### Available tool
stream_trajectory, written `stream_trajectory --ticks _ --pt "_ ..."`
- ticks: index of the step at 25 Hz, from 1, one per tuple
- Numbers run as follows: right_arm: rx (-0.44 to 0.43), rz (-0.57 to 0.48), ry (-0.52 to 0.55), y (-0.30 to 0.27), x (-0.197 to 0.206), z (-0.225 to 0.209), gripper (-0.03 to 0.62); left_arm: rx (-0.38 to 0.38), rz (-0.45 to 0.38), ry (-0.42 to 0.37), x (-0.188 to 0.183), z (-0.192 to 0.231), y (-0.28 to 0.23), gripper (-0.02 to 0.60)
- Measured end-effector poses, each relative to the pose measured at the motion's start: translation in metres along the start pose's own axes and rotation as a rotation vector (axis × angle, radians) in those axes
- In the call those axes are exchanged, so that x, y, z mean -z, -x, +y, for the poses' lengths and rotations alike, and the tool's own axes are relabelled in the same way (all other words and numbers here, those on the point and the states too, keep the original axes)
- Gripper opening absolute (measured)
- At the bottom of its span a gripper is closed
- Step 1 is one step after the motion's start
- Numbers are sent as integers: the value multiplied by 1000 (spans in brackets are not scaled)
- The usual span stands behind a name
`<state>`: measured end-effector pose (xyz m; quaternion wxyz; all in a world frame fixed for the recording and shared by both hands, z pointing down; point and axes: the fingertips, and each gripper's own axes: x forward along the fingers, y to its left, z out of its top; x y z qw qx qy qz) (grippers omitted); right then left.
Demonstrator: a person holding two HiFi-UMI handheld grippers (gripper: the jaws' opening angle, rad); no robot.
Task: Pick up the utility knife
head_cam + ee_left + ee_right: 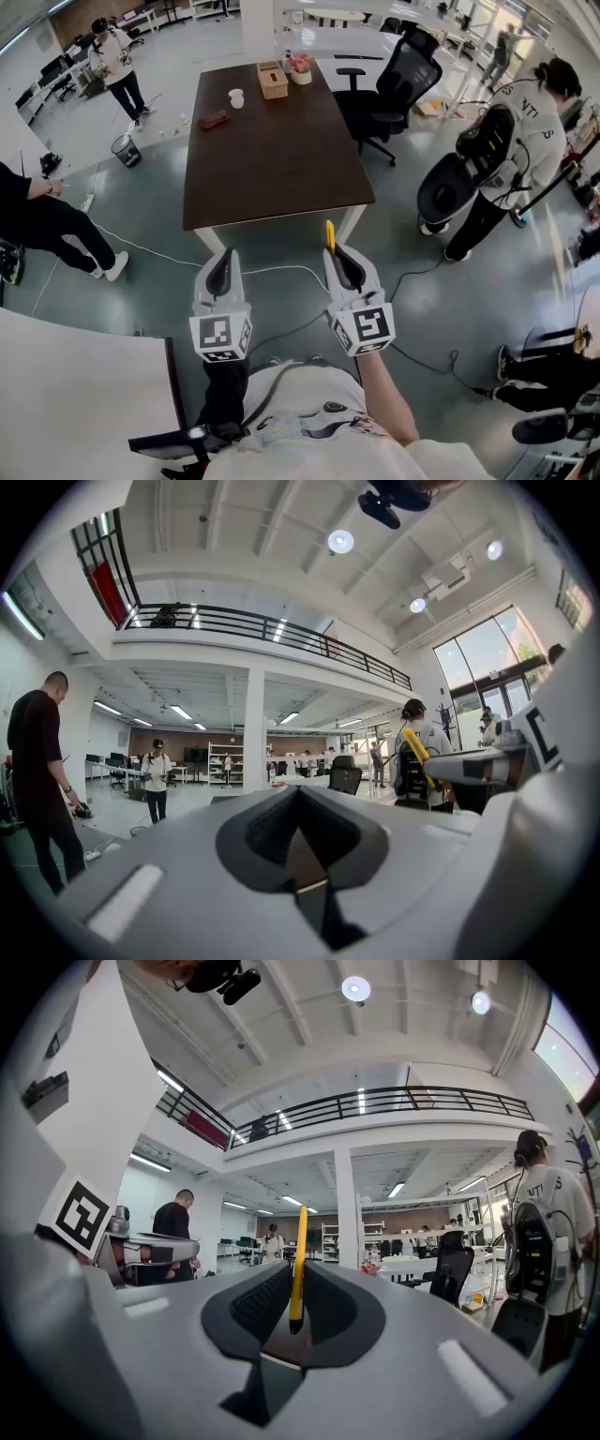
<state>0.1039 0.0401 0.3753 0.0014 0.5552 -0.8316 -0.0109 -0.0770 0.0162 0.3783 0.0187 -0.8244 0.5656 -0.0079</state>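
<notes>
My right gripper [339, 261] is shut on a slim yellow utility knife [330, 236], which sticks out past its jaws toward the table's near edge. In the right gripper view the utility knife [298, 1265] stands upright, clamped between the dark pads of the right gripper [295, 1312]. My left gripper [221, 272] hangs beside it to the left, jaws closed together with nothing between them. In the left gripper view the left gripper [302, 841] is shut and bare, and the yellow knife [419, 757] shows at the right, held out by the other gripper.
A dark brown table [272, 155] stands ahead, carrying a tissue box [273, 80], a white cup [235, 97], a flower pot [300, 68] and a reddish item [213, 120]. A black office chair [398, 80] sits at its right. People stand at the left and right. Cables [281, 272] cross the floor.
</notes>
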Motion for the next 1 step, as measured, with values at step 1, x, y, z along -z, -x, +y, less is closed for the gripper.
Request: stream_trajectory --ticks 1 --pt "-1 1 0 0 1 1 44 -1 1 0 1 1 0 -3"
